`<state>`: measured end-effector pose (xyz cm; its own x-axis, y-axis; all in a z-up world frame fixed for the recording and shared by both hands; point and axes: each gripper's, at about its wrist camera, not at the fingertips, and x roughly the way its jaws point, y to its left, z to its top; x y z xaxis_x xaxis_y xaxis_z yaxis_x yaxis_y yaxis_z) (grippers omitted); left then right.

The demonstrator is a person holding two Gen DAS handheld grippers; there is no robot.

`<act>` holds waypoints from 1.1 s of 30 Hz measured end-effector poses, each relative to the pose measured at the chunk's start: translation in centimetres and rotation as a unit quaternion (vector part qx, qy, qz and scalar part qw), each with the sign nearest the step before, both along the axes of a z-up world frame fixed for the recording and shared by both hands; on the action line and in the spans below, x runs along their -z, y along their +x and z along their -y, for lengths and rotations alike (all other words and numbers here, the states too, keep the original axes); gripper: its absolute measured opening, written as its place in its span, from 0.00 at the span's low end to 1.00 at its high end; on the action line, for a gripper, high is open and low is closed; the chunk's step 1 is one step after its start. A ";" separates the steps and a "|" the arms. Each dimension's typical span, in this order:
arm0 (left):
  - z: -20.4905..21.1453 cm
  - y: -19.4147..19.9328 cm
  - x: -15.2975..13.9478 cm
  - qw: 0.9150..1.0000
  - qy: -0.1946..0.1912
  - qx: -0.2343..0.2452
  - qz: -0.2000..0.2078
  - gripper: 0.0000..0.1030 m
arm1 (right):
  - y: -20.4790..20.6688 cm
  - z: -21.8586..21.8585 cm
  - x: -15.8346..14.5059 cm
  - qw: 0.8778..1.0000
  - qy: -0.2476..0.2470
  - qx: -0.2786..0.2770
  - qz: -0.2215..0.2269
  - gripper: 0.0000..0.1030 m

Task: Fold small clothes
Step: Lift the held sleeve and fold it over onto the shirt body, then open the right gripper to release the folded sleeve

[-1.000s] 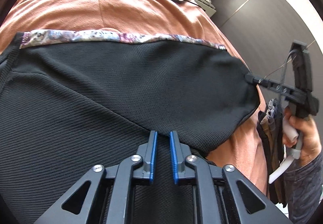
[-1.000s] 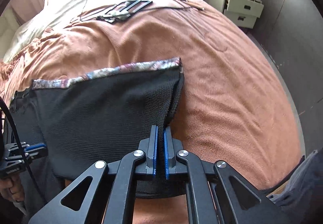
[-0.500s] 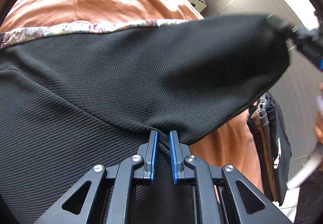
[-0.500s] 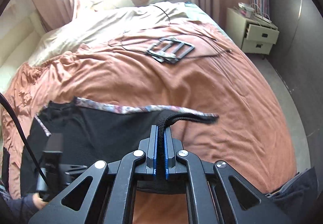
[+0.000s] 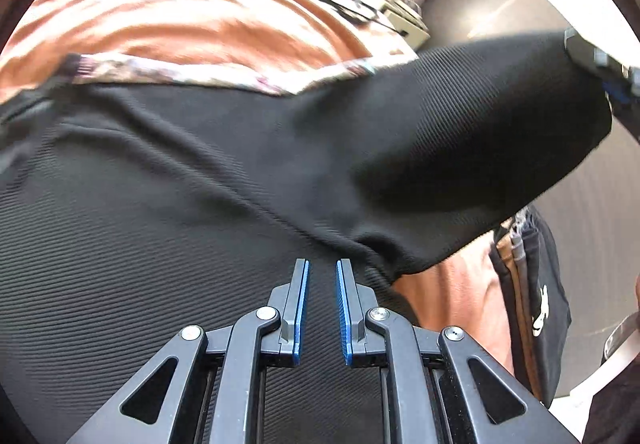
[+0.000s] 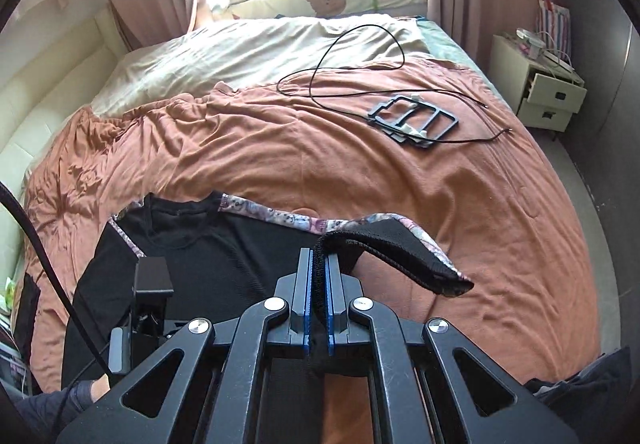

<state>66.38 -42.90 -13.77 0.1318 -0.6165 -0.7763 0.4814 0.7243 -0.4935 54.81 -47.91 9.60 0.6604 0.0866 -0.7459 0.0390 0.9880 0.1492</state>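
A black ribbed top [image 5: 200, 184] with a floral trim [image 5: 160, 70] lies on the rust-coloured bedspread [image 6: 400, 184]. My left gripper [image 5: 322, 264] sits low on the near part of the cloth. Its blue pads stand a narrow gap apart and creases of fabric run into its tips. My right gripper [image 6: 318, 256] is shut on the top's right hem corner and holds it up off the bed. The corner flap [image 6: 400, 244] curls over to the right, floral side underneath. In the left wrist view the lifted flap [image 5: 480, 132] hangs above the rest. The left gripper's housing [image 6: 152, 276] shows at the lower left.
A black frame [image 6: 416, 120] and a thin cable [image 6: 360, 56] lie further up the bed. A white nightstand [image 6: 548, 100] stands to the right. Folded dark clothes [image 5: 528, 284] sit at the bed's right edge. A sleeved hand [image 6: 80, 396] is at the lower left.
My right gripper has lifted the top's corner from the bedspread and raised it higher, peeling the right side up. The left gripper has stayed on the cloth with the same gap.
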 end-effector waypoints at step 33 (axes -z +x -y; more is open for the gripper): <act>-18.4 -2.4 -7.0 0.991 0.047 -0.112 0.048 0.50 | -0.6 -5.6 6.4 0.996 0.064 0.013 -0.052 0.73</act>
